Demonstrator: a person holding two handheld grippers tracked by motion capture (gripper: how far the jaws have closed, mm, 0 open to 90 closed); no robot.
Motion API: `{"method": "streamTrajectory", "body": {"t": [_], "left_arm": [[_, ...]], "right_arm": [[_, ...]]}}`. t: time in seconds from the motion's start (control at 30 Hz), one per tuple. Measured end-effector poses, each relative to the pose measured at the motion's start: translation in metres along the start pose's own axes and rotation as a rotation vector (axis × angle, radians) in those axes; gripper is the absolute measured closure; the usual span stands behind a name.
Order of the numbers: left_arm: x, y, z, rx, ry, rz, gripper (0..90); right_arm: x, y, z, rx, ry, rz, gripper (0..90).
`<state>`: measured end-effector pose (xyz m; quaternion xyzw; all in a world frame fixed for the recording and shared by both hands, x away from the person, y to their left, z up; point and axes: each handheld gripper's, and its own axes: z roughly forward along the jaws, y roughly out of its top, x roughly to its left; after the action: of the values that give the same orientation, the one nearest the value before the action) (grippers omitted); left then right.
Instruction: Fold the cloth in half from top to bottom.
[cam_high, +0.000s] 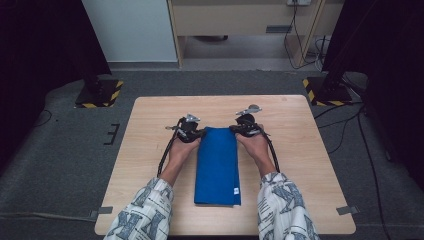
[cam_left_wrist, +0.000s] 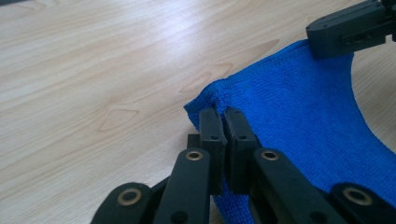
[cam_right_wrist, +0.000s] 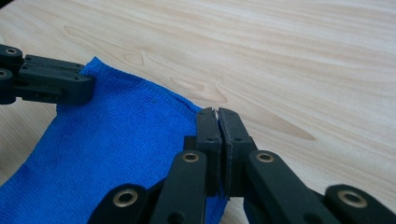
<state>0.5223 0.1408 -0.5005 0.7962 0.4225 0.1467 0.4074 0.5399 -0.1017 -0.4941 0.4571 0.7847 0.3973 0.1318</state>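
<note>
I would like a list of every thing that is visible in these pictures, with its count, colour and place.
cloth: one, blue, folded into a long strip, middle of the table, far corners pinched
table: one, light wood, centre of the floor
stand bases: two, black with yellow stripes, beyond the far corners of the table
cabinet: one, pale wood, at the back
left gripper: one, black, shut on the far left corner of the cloth
right gripper: one, black, shut on the far right corner
sleeves: two, white with blue pattern, bottom edge

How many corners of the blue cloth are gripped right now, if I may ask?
2: the left gripper pinches the blue cloth at its far left corner, the right gripper at its far right corner.
</note>
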Motion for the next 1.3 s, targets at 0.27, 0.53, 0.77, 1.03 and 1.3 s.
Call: {"method": "streamTrajectory", "body": {"t": [0.27,0.53,0.77,1.03,1.3], "left_arm": [[0.006,0.007,-0.012,-0.018,0.006,-0.004,87.5],[-0.002,0.007,-0.022,-0.034,-0.003,0.008,87.5],[-0.009,0.011,-0.027,-0.05,-0.006,0.022,87.5],[-0.01,0.021,-0.028,-0.072,-0.012,0.017,87.5],[-0.01,0.03,-0.031,-0.099,-0.016,0.034,87.5]], "right_arm": [[0.005,0.008,-0.008,-0.026,0.01,-0.01,88.3],[0.01,0.005,-0.02,-0.044,0.021,-0.026,88.3],[0.013,-0.001,-0.032,-0.055,0.027,-0.036,88.3],[0.008,0.011,-0.044,-0.073,0.012,-0.039,88.3],[0.004,0.025,-0.051,-0.094,0.0,-0.036,88.4]]}}
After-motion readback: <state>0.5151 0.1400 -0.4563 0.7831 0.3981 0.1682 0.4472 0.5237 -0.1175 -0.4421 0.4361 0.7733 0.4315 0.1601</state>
